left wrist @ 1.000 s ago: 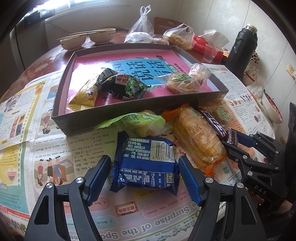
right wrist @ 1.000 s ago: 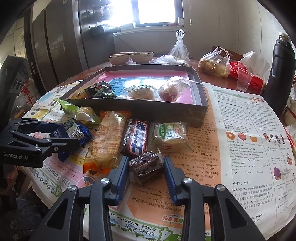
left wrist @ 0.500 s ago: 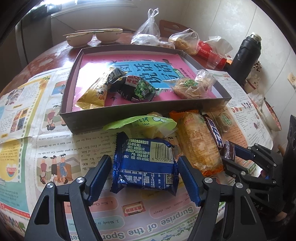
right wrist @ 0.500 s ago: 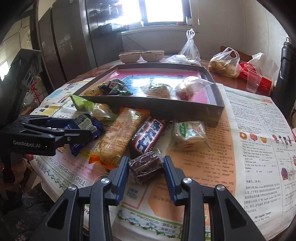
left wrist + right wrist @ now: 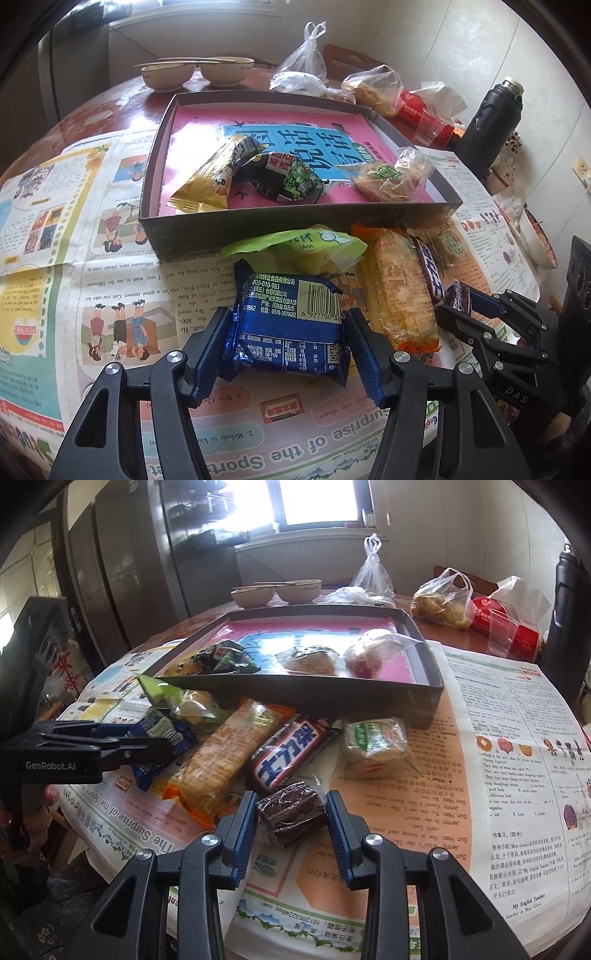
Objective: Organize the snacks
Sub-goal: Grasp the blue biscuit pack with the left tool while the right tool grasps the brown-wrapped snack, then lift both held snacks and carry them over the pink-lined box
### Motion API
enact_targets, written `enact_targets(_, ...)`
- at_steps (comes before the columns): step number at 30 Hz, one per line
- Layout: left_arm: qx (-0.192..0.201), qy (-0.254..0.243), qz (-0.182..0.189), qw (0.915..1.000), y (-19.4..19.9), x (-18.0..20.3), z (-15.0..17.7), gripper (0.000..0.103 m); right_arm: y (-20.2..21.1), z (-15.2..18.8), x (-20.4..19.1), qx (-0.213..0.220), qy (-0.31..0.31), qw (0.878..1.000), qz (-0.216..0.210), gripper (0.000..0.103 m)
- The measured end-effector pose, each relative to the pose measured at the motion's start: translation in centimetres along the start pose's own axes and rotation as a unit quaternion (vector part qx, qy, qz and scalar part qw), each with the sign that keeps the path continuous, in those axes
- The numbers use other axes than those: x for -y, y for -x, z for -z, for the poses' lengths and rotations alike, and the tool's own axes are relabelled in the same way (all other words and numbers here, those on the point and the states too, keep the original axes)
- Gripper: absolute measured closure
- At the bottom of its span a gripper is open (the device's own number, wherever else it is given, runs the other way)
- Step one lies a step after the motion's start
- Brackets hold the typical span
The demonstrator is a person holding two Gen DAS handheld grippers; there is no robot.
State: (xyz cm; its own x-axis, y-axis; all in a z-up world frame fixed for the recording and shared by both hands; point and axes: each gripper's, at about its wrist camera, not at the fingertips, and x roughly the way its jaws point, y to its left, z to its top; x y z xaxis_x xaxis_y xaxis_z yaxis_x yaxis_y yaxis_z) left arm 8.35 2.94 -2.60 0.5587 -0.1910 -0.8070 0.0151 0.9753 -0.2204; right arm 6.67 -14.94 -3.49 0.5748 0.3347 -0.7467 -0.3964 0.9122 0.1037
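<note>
Slippage is the nearest worry: the left gripper [image 5: 284,343] has just been closing its jaws around the blue biscuit packet [image 5: 286,325], and its pads now press the crinkled foil at both side edges, so the wrapper may buckle or slide out on lifting, since the packet is puffy and slick. Beside it, the right gripper [image 5: 291,812] is clamped narrowly on the small brown wrapped cake [image 5: 291,806], which lies on the newspaper [image 5: 498,775] at the table's near edge; too hard a squeeze could crush something that soft, I'd judge. Just beyond, the orange cracker pack [image 5: 397,291] touches the blue packet's right side and the green-topped bag [image 5: 295,243] overlaps its far end, so raising the packet could drag either along. The dark chocolate bar [image 5: 286,753] sits just beyond the brown cake and could likewise be nudged. Both grippers work close together, and crossing paths toward the box [image 5: 295,225] risks a knock. Farther still, the box's near wall stands between the loose snacks and the pink floor where three packs already lie; a low carry could catch that wall and shove the box towards the bowls [image 5: 192,74].
</note>
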Motion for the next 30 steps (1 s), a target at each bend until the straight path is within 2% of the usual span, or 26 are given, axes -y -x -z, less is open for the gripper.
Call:
enact_targets(16,0.005,0.016,-0.01,0.9998,1.3,-1.6,0.6,0.046,0.9,-0.4,0.6,0.014,-0.014,1.0,-0.005,0.065)
enact_targets(30,0.002,0.006,-0.027,0.9996,1.3,-2.0,1.1,0.043,1.4,-0.6,0.4,0.021,-0.018,1.0,-0.011,0.065)
